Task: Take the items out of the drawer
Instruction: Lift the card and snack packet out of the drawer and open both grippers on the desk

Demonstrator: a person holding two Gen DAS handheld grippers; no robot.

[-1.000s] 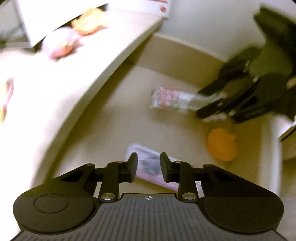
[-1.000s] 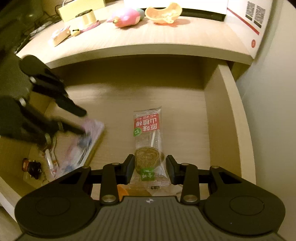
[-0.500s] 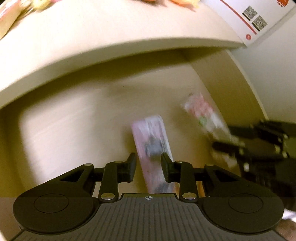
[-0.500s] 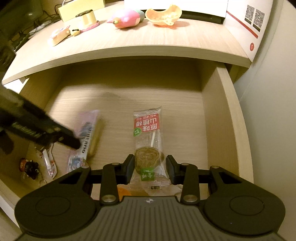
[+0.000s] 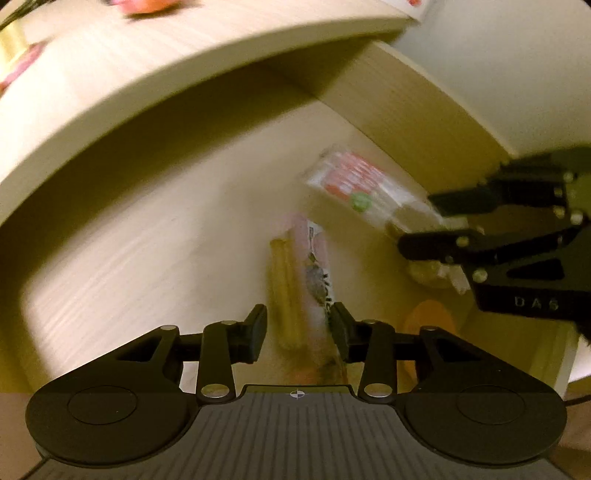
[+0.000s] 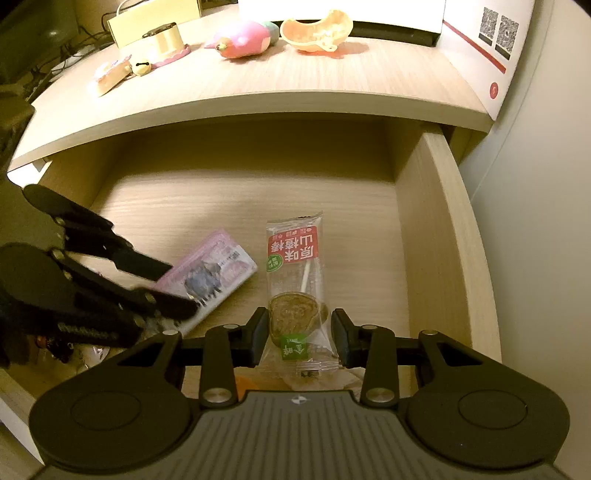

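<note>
The open wooden drawer (image 6: 436, 236) holds a pink flat packet (image 6: 214, 269) and a clear lollipop packet (image 6: 295, 266) with a red label. My left gripper (image 5: 298, 332) points down at the blurred pink packet (image 5: 314, 280). Its jaws are opening with the packet's near end between them, and the left pad stands clear of it. In the right wrist view the left gripper (image 6: 181, 288) straddles the packet's left end. My right gripper (image 6: 298, 338) is shut on the lollipop packet at its brown disc. The left wrist view shows the right gripper (image 5: 417, 221) on that lollipop packet (image 5: 351, 184).
An orange object (image 5: 428, 325) lies near the drawer's front, and a small dark keychain (image 6: 51, 343) sits in its left corner. On the desk top (image 6: 258, 85) above are a pink toy (image 6: 243, 38), an orange dish (image 6: 317, 33), a tape roll (image 6: 162, 35) and a white box (image 6: 495, 44).
The left gripper swung around, came down over the pink packet and its jaws widened. The pink packet turned and shifted right on the drawer floor. The right gripper and lollipop stayed still.
</note>
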